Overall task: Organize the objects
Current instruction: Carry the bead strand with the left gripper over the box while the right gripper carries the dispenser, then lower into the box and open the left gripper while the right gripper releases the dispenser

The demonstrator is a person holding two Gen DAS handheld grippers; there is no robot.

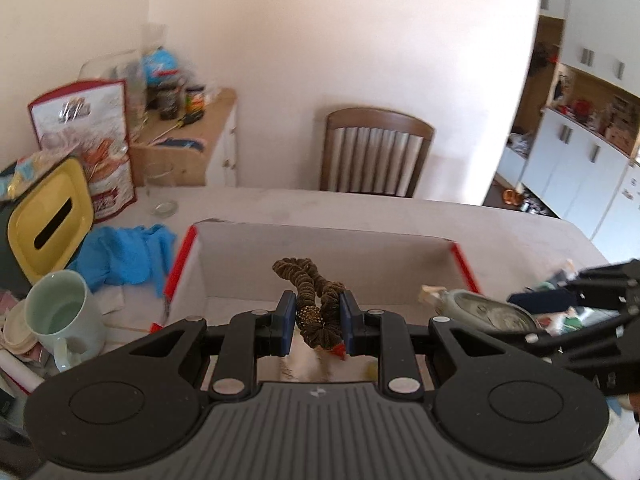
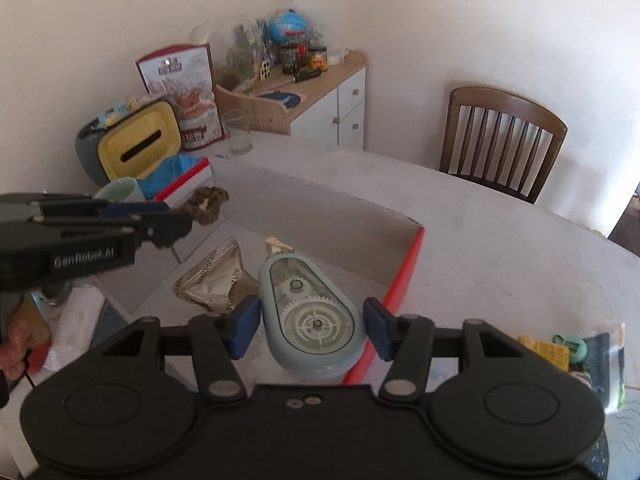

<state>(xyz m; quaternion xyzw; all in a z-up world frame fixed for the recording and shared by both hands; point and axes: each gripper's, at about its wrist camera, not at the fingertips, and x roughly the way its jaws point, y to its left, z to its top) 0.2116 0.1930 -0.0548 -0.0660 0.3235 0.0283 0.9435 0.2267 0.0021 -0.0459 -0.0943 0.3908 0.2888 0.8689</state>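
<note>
Everything was placed against the open box [image 1: 400, 264] with red edges. Left of it sat a mug [image 1: 64, 316] and a blue cloth [image 1: 128, 252]. Over the box, the left gripper [image 1: 319, 322] was clamped on a brown scrunchie [image 1: 316, 296]. Further right, the right gripper [image 2: 312, 326] gripped a pale blue tape dispenser [image 2: 308, 316] above a foil packet [image 2: 216, 284] inside the box.
</note>
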